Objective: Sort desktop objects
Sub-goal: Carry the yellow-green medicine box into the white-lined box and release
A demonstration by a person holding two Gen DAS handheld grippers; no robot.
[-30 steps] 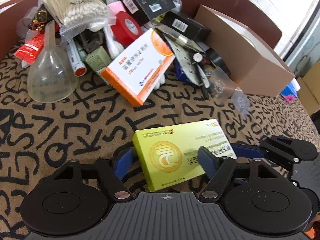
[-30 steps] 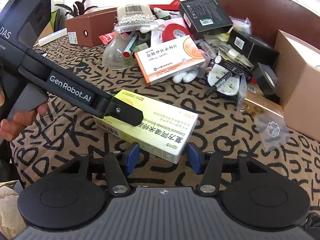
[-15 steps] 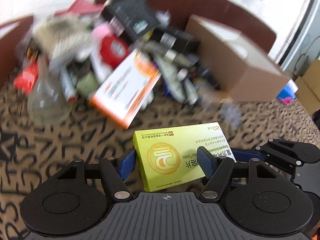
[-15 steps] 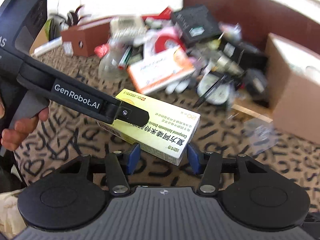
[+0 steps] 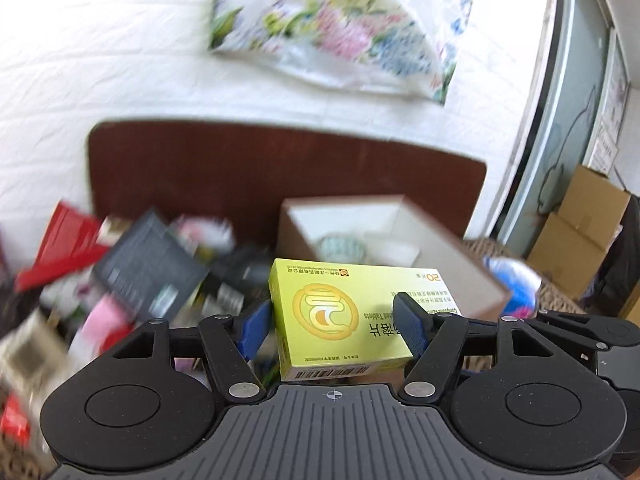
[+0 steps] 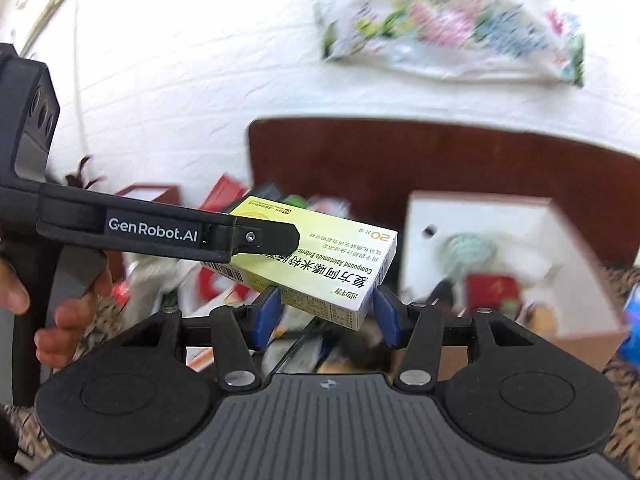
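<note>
A yellow-green medicine box [image 5: 344, 316] is held in the air between both grippers. My left gripper [image 5: 334, 326] is shut on its long sides. My right gripper [image 6: 326, 316] is shut on its near end [image 6: 320, 264]. The left gripper's arm [image 6: 160, 232] crosses the right wrist view from the left and lies over the box. The box is well above the patterned cloth, level with the open cardboard box [image 5: 384, 236] at the right, which shows in the right wrist view [image 6: 500, 224] holding several small items.
A blurred heap of desktop objects [image 5: 140, 272] lies at the left, with a black box and red packets. A dark brown headboard [image 5: 280, 176] and white wall stand behind. A small brown box [image 6: 148, 192] sits far left. Stacked cartons [image 5: 580, 224] stand at the right.
Both grippers have lifted the yellow-green box up from the cloth and tilted upward; the wall and headboard now fill the views. The grip on the box is unchanged.
</note>
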